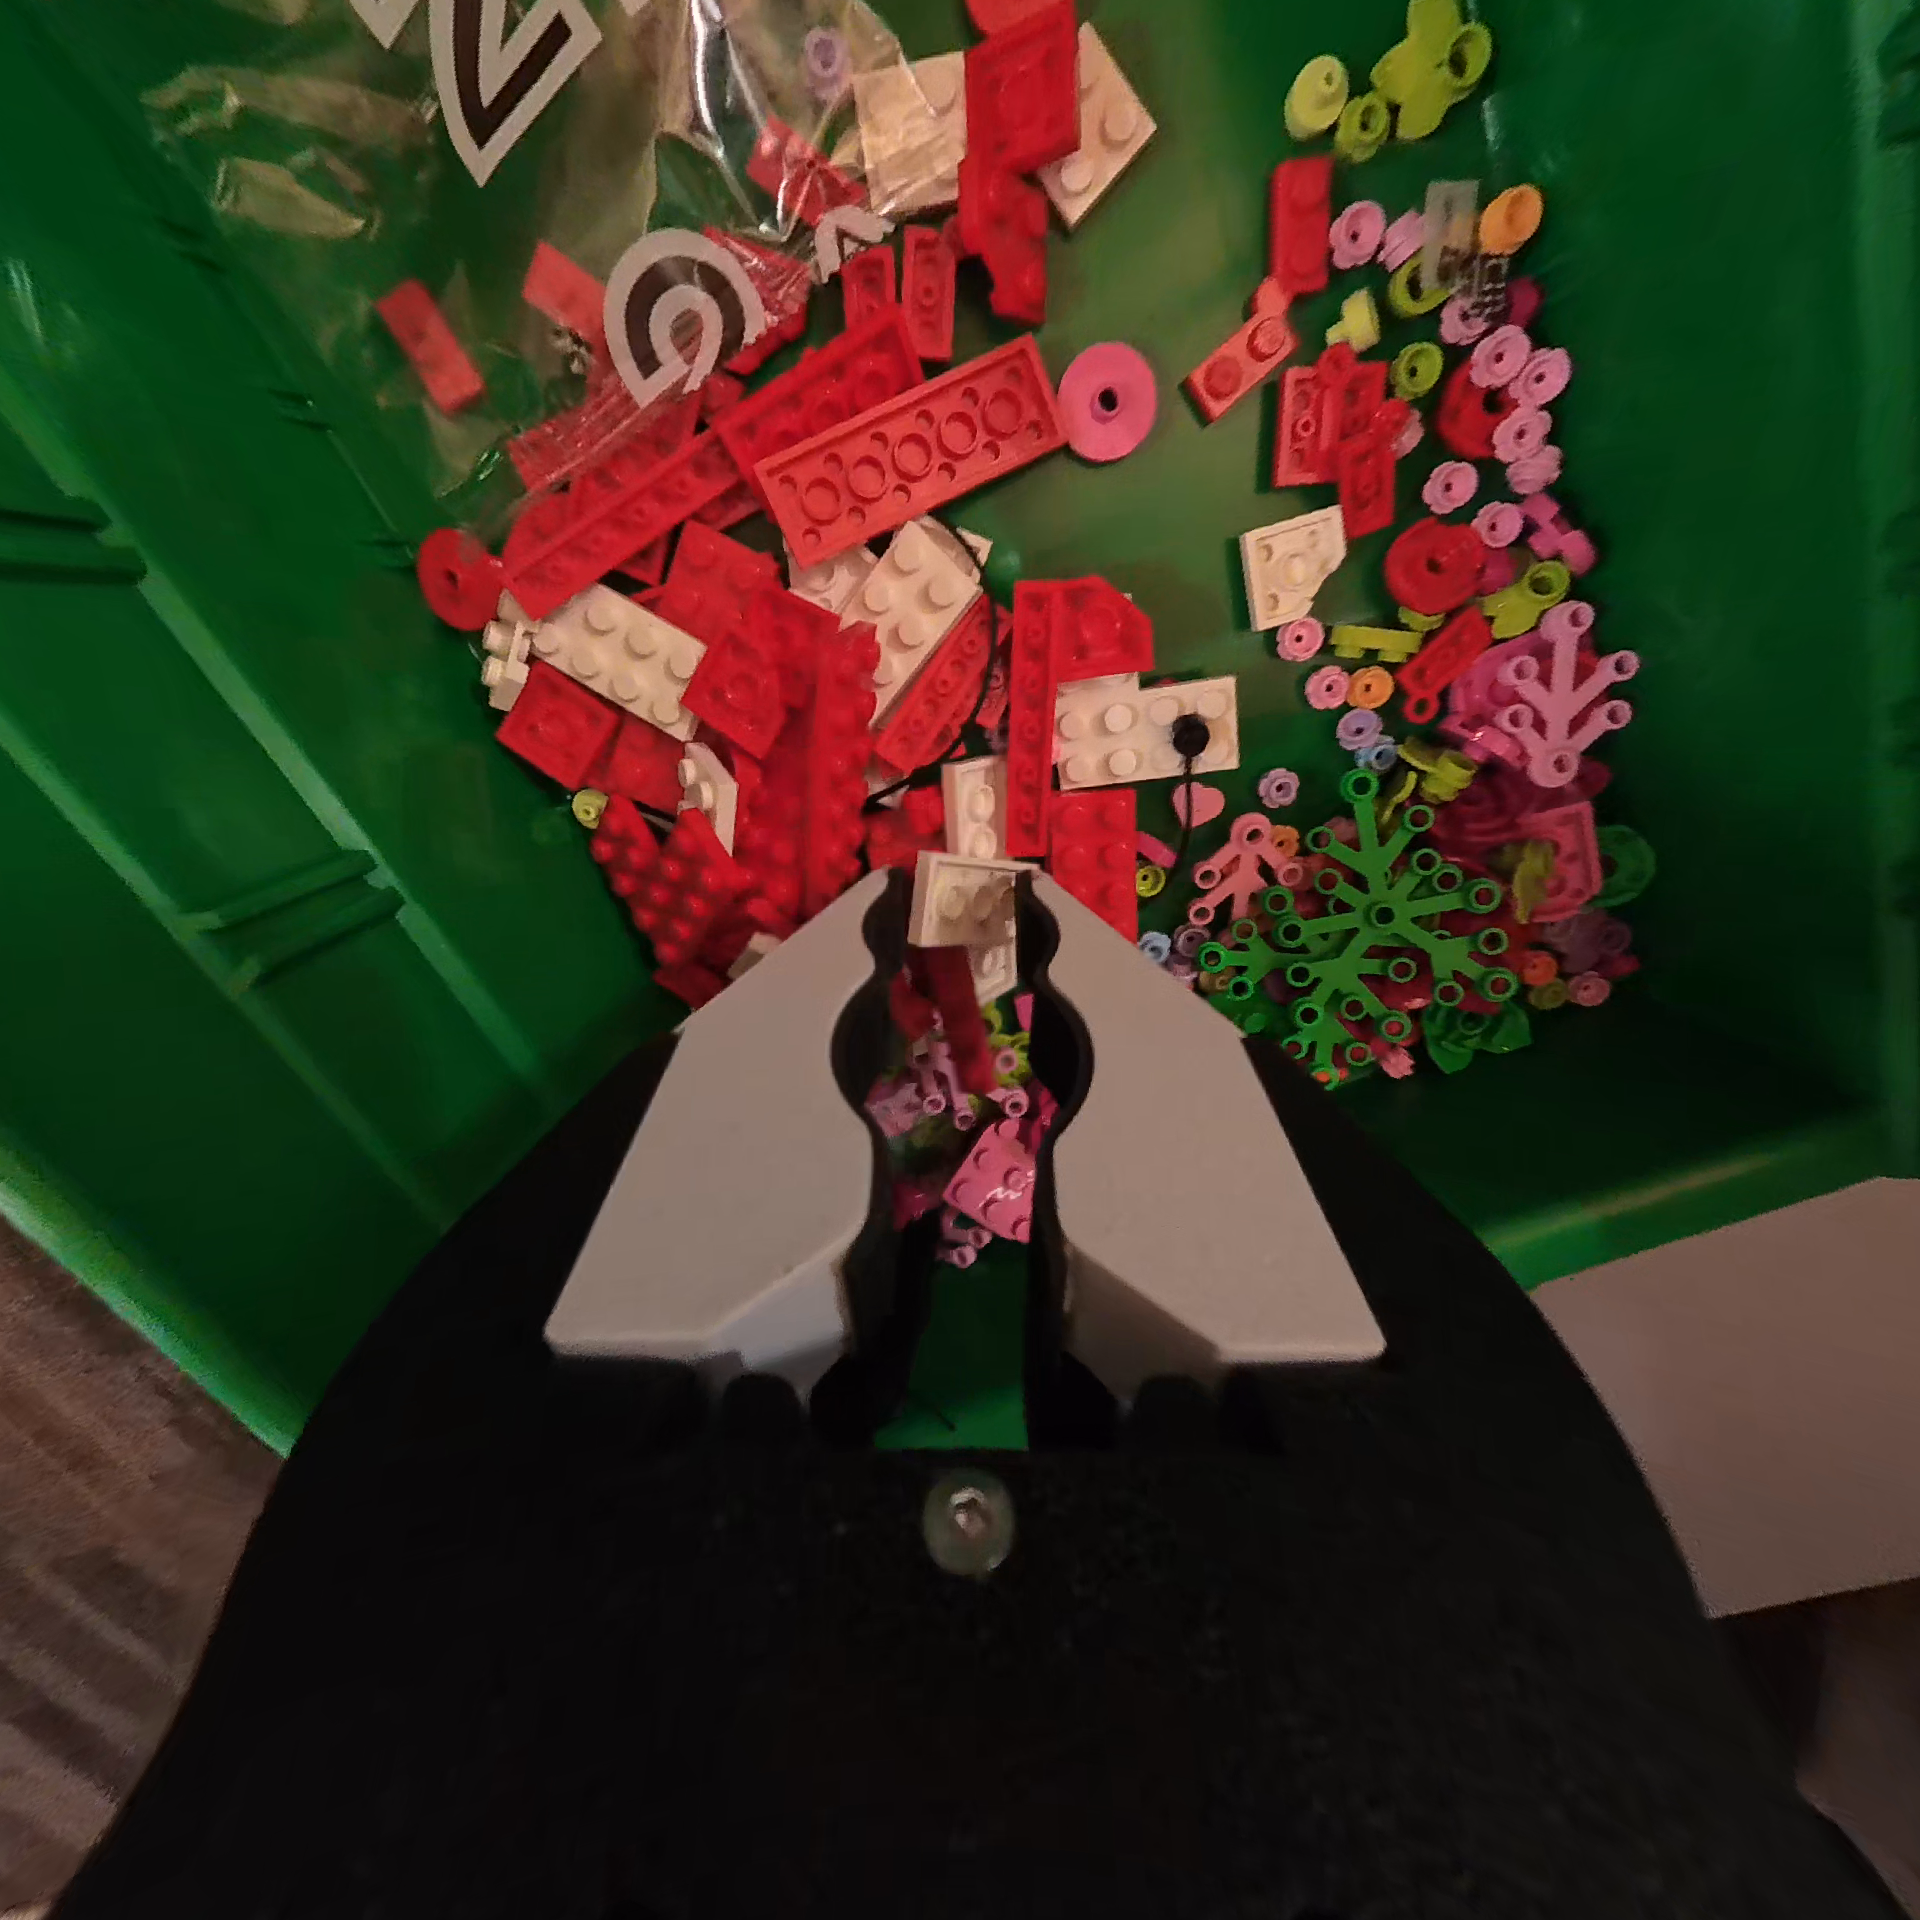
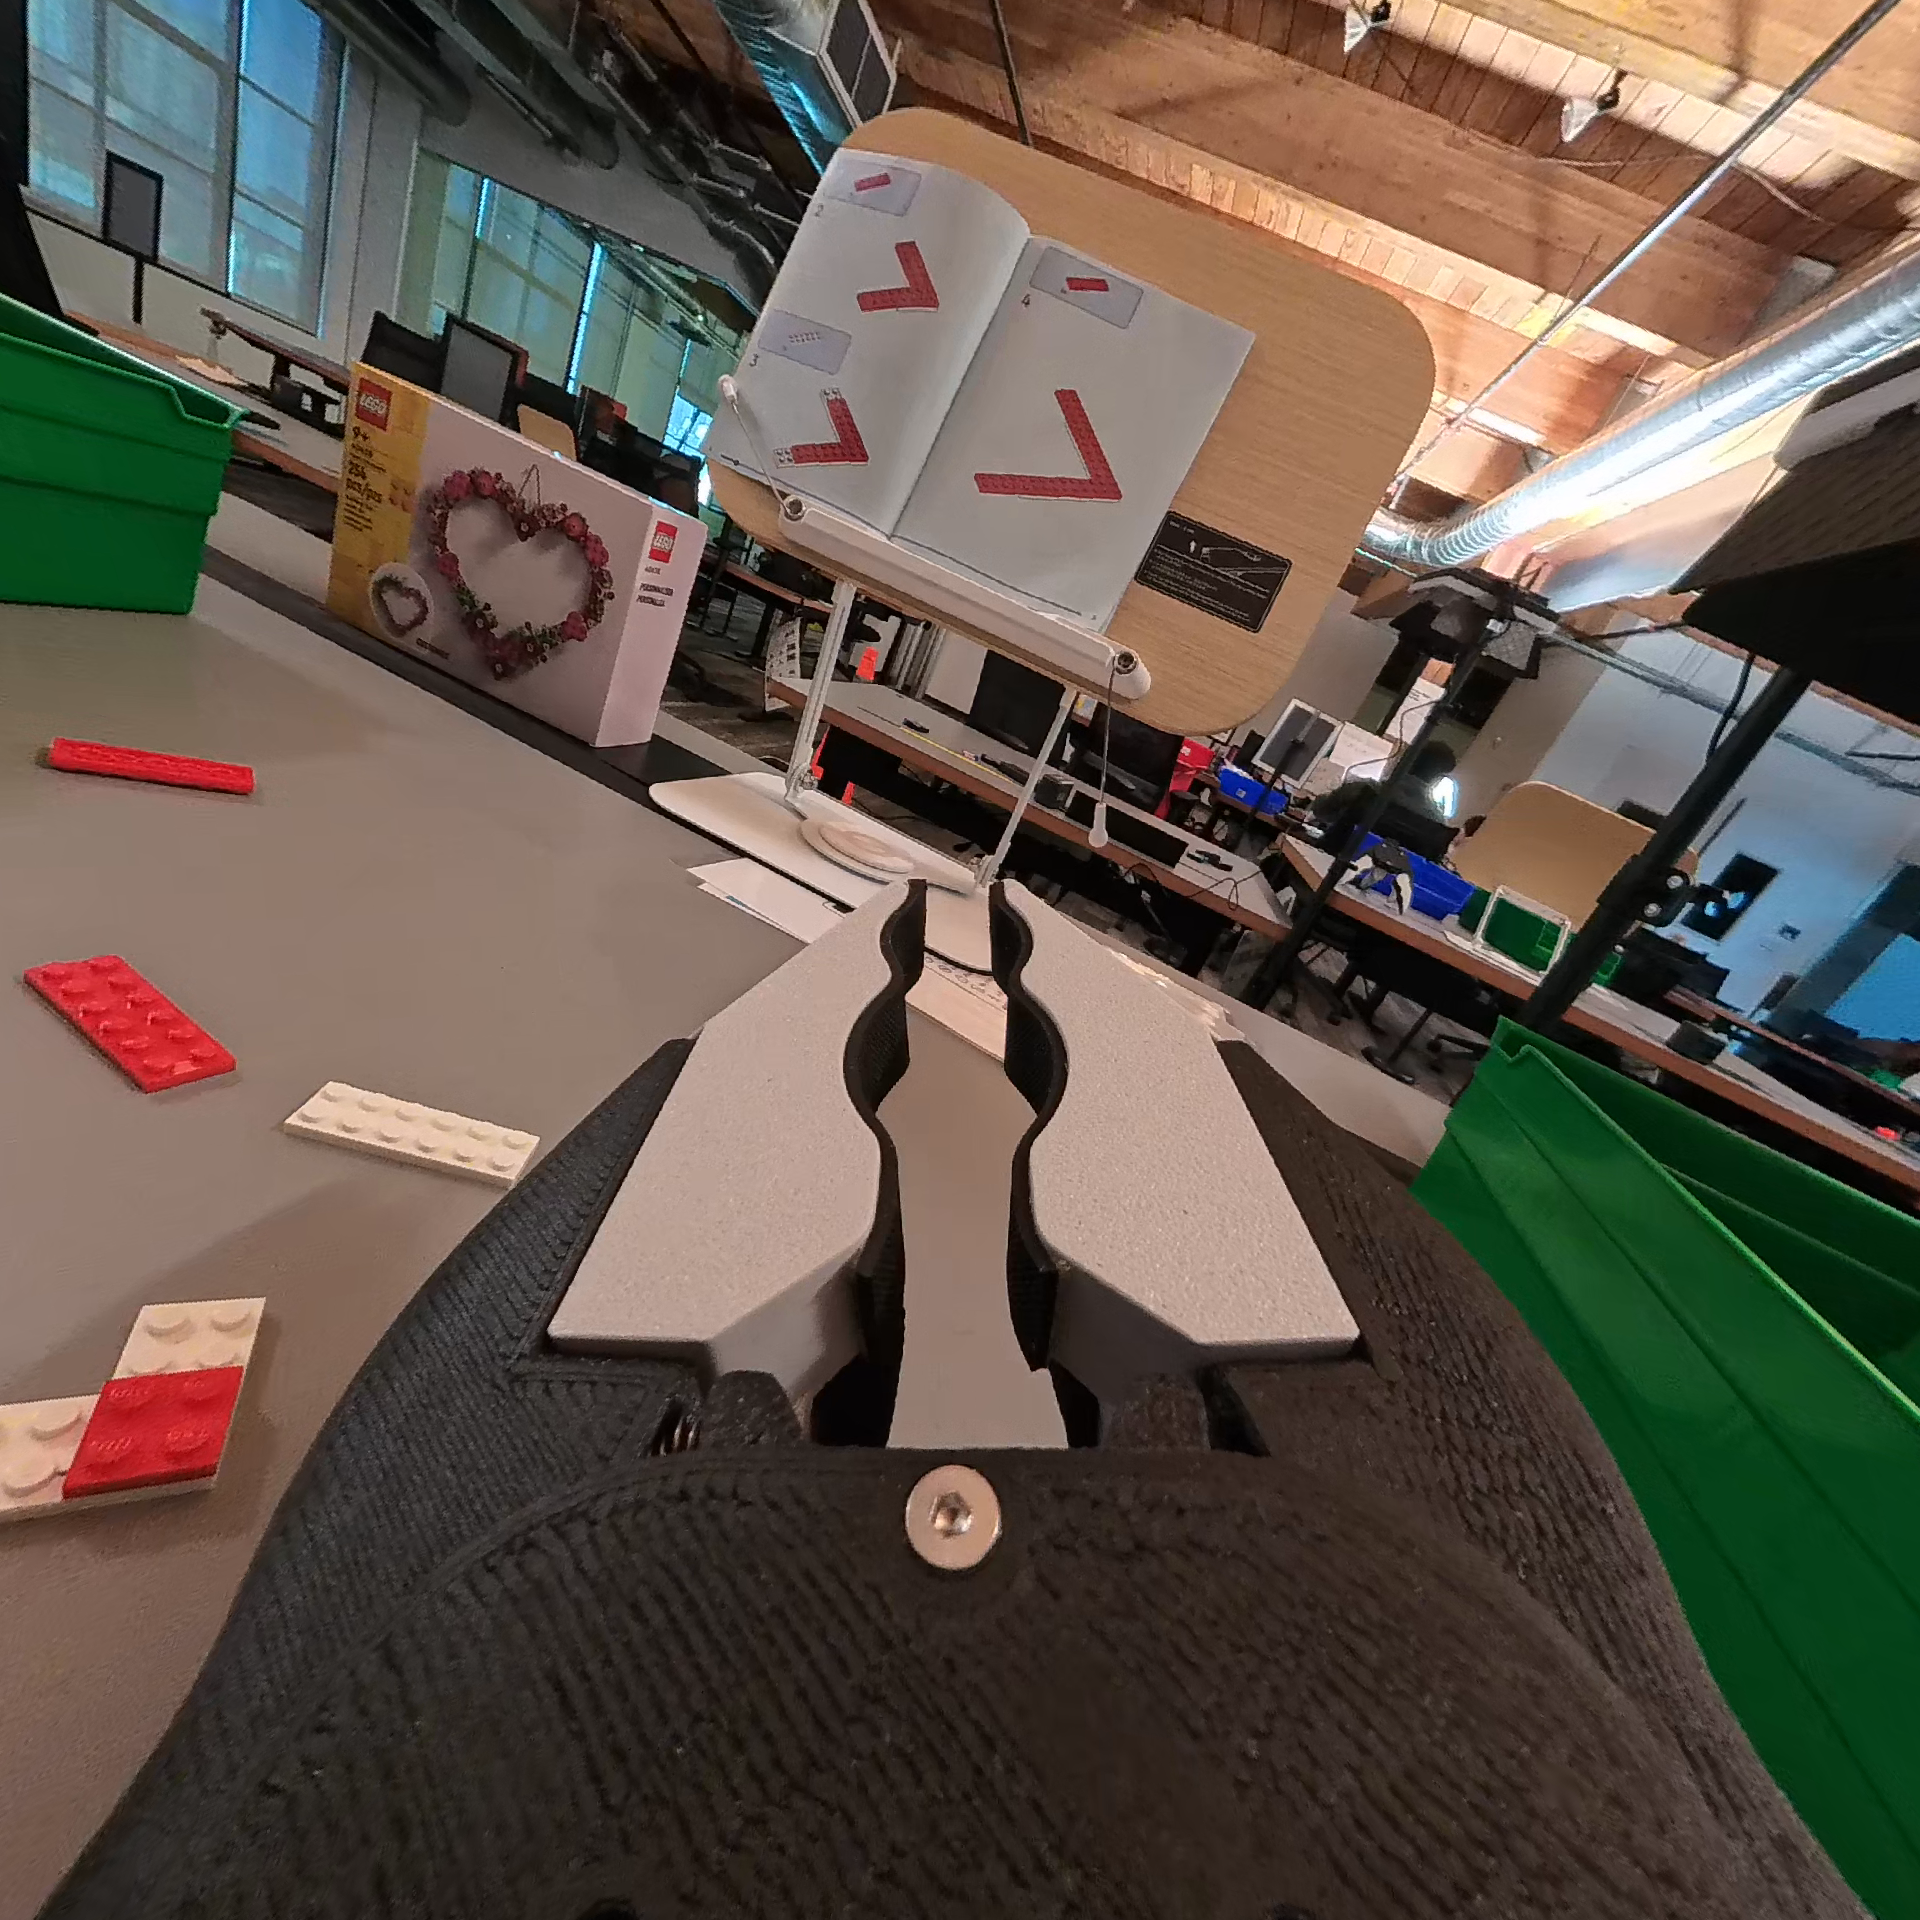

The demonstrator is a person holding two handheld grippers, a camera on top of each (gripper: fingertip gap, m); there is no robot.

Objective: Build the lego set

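Note:
In the left wrist view my left gripper (image 1: 964, 883) hangs over a green bin (image 1: 260, 727) and is shut on a small white plate (image 1: 961, 902), pinched at the fingertips. Below lies a pile of red and white plates (image 1: 831, 520), with small pink, lime and green flower pieces (image 1: 1455, 644) to its right. In the right wrist view my right gripper (image 2: 958, 899) is low over the grey table (image 2: 416, 883), slightly open and empty. Left of it lie a long red plate (image 2: 151, 767), a wide red plate (image 2: 130, 1023), a white plate (image 2: 412, 1132) and a joined white-and-red piece (image 2: 156, 1413).
An open instruction booklet (image 2: 987, 395) rests on a wooden stand ahead of the right gripper, with the set's box (image 2: 509, 571) to its left. Green bins stand at the far left (image 2: 94, 478) and near right (image 2: 1714, 1351). A clear plastic bag (image 1: 468, 208) lies in the bin's far left corner. Across from one pair of fingers to the other is roughly 55 cm. Measured from the fingertips, the joined white-and-red piece (image 2: 156, 1413) is 15 cm or so from the right gripper and 45 cm from the left.

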